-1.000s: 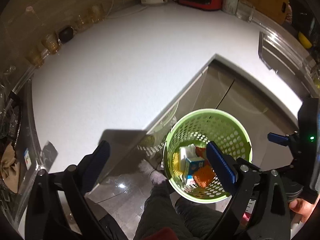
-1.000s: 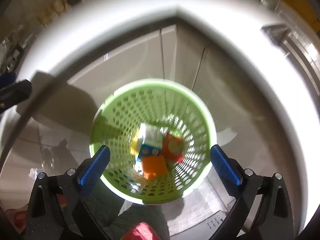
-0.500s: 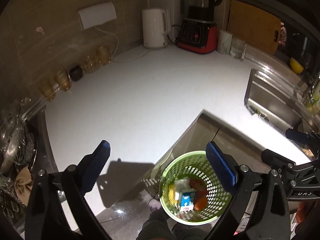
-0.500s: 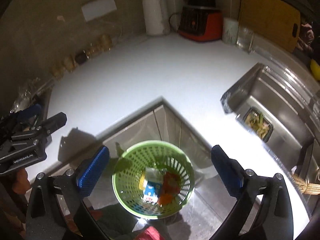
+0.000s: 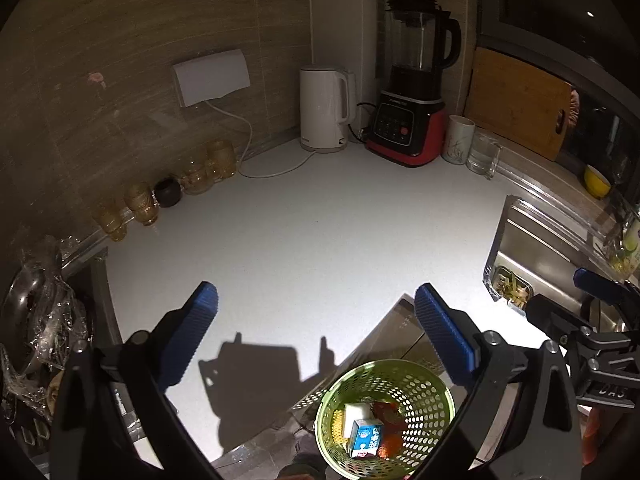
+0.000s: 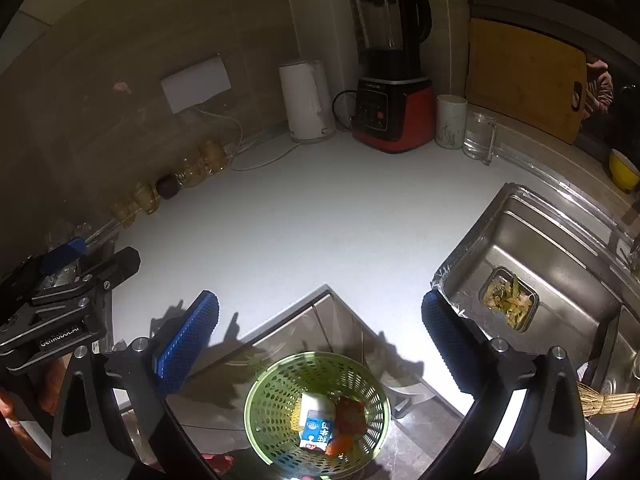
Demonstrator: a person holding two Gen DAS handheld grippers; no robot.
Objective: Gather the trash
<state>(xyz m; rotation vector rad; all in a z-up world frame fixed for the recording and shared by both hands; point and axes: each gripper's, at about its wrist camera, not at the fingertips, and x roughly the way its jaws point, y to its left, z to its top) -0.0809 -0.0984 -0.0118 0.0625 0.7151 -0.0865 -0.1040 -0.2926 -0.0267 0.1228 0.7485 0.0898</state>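
Trash (image 6: 324, 424) already lies in the green basket (image 6: 272, 400) on the floor at six o'clock, both grippers (image 5: 316, 336) (image 6: 320, 336) spread and empty, so collecting looks finished unless more turns up.

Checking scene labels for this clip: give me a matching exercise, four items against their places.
Items:
1. blue and white carton
2. white kettle
3. yellow bowl
4. food scraps container

Places:
A. in the steel sink
B. on the ledge behind the sink
C. in the green basket on the floor
D. on the counter beside the red-based blender

Pairs: 1-C, 2-D, 3-B, 4-A
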